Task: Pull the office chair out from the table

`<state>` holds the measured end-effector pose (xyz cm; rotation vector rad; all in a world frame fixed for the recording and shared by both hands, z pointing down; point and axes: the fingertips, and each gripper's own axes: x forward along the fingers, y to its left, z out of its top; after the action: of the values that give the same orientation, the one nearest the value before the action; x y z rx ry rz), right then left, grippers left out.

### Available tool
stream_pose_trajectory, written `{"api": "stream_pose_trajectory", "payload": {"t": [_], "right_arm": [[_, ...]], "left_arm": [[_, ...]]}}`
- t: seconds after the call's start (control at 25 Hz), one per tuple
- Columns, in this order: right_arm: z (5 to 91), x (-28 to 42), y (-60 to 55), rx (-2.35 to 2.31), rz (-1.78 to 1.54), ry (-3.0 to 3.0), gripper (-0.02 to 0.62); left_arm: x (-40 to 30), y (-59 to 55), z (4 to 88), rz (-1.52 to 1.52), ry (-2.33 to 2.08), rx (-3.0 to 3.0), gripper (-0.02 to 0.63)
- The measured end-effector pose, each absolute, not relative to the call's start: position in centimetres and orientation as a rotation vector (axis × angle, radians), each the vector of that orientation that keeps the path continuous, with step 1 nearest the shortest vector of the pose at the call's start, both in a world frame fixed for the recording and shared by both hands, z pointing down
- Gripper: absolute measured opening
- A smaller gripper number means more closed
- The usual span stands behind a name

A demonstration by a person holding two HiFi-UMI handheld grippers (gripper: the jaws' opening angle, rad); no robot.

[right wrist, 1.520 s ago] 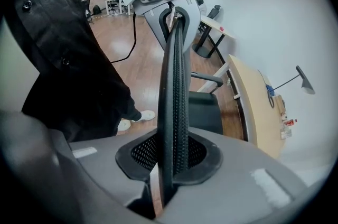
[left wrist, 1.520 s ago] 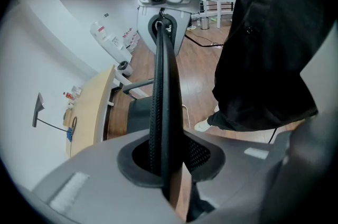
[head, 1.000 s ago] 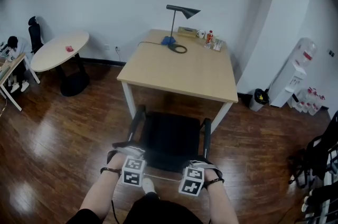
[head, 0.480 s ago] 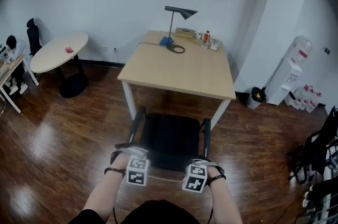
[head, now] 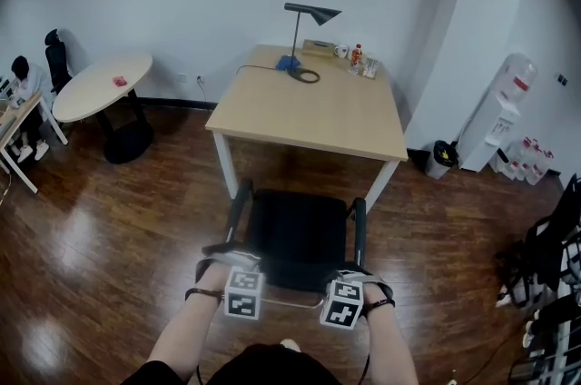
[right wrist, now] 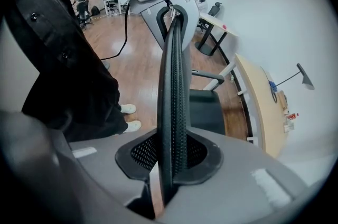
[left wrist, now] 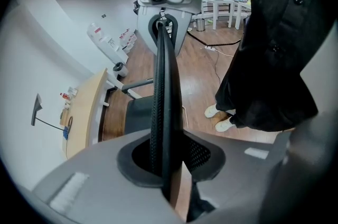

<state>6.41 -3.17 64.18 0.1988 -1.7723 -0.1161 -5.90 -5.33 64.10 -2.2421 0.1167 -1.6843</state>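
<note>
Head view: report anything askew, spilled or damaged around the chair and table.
Nothing stands out. The chair sits square to the table, the lamp stands upright, and the left gripper and right gripper both clamp the chair's back.

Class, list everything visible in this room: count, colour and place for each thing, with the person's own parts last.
office chair: one, black, before the table's near edge
table: one, light wood, room's middle
desk lamp: one, black, table's far side
bottles and cups: a few, mixed colours, table's far right corner
round table: one, white, left by the wall
water dispenser: one, white, right wall
bin: one, dark, beside the dispenser
seated person: one, colour unclear, far left edge
left claw: one, grey, shut on the chair's back edge
right claw: one, grey, shut on the same edge
</note>
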Motion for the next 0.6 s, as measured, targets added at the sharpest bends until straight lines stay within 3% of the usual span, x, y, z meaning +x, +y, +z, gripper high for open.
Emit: {"api": "stream_pose_trajectory", "payload": {"t": [0.6], "right_arm": [[63.8,6.0,-1.9,0.262,-0.099,-1.805,0.117]], "left_arm": [[-6.4,-3.8,63.7,-1.638,0.132,-2.264,0.090]]}}
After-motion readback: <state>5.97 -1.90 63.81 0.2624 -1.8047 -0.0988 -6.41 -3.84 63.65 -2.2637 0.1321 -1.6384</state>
